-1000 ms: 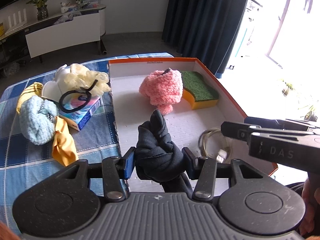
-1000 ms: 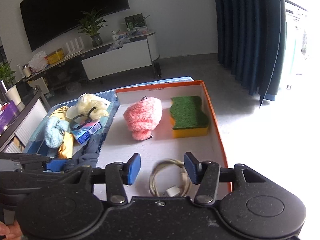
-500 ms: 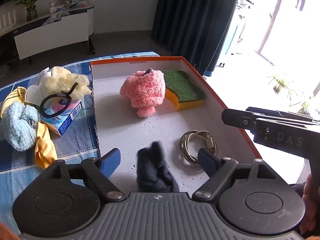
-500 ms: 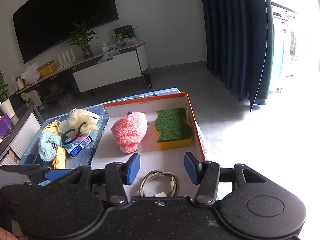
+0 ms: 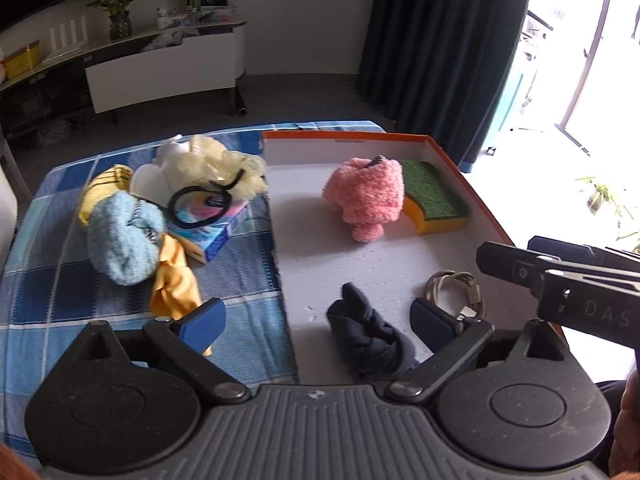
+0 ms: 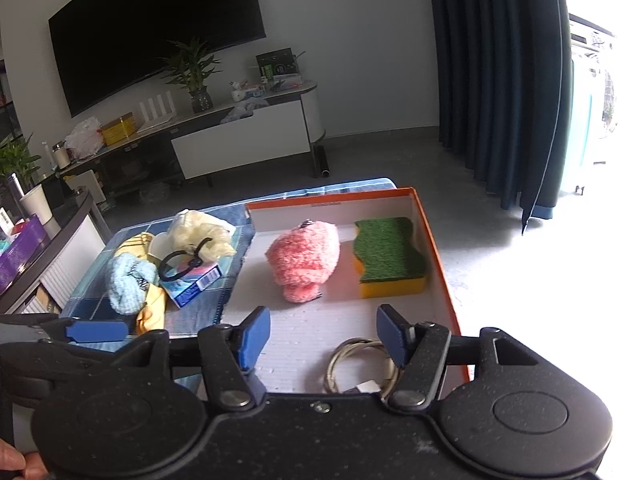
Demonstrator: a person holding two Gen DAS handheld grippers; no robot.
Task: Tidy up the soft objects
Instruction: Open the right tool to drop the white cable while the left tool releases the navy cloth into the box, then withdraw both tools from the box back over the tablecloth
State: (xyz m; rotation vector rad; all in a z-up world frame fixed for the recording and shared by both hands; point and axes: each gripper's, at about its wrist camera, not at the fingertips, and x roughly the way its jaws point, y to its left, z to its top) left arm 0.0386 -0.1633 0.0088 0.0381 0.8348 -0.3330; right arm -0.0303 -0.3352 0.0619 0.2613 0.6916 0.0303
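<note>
Left claw [image 5: 316, 322] opened, leaving dark cloth [image 5: 370, 340] in box [image 5: 486, 216].

text: "DAS" | on: right gripper [image 5: 576, 280] side, left wrist view | other print: unreadable

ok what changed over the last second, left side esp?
The left gripper let go of the dark navy knotted cloth: its fingers have just been opening and now stand wide, clear of the cloth, which lies on the floor of the orange-rimmed box. The right gripper has just opened further, nothing gripped. The pink fluffy toy, green-and-yellow sponge and coiled white cable stayed put.
</note>
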